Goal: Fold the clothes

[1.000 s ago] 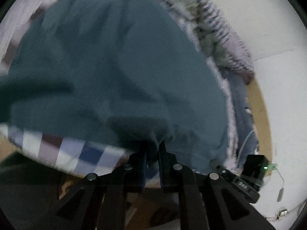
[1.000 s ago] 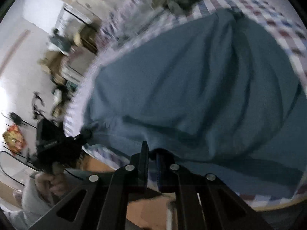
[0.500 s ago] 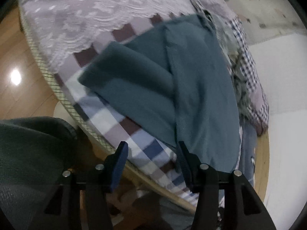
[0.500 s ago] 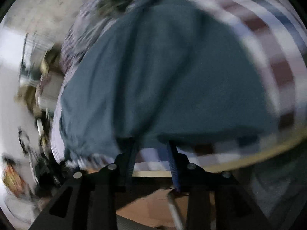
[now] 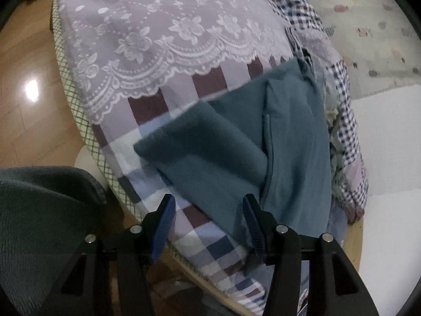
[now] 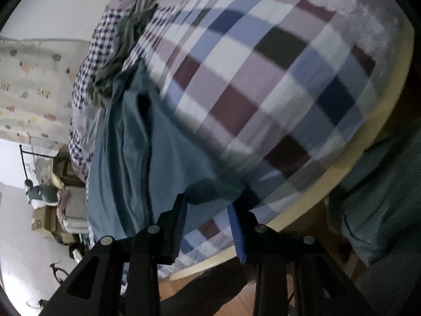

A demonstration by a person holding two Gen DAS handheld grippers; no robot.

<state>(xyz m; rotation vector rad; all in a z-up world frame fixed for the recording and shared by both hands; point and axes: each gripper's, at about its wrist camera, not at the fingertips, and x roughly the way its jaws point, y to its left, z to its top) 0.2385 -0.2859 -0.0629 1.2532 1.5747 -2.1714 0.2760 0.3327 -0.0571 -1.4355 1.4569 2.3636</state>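
Note:
A teal garment (image 5: 284,142) lies on the checked bed cover (image 5: 158,105), with one part folded over its left side. In the right wrist view the same teal garment (image 6: 136,158) runs down the left of the checked cover (image 6: 263,79). My left gripper (image 5: 208,205) is open and empty, just in front of the garment's near edge. My right gripper (image 6: 208,205) is open, and the garment's near edge lies just beyond its fingertips, not gripped.
A lace-edged lilac cloth (image 5: 171,26) covers the far part of the bed. A small-check cloth and a crumpled grey-green garment (image 6: 118,60) lie at the bed's far side. Wooden floor (image 5: 26,105) is to the left. Boxes and clutter (image 6: 52,210) stand by the wall.
Both grippers were shut on the teal garment's edge one second ago. They have since opened, let go and pulled back, and the garment now lies flat on the bed.

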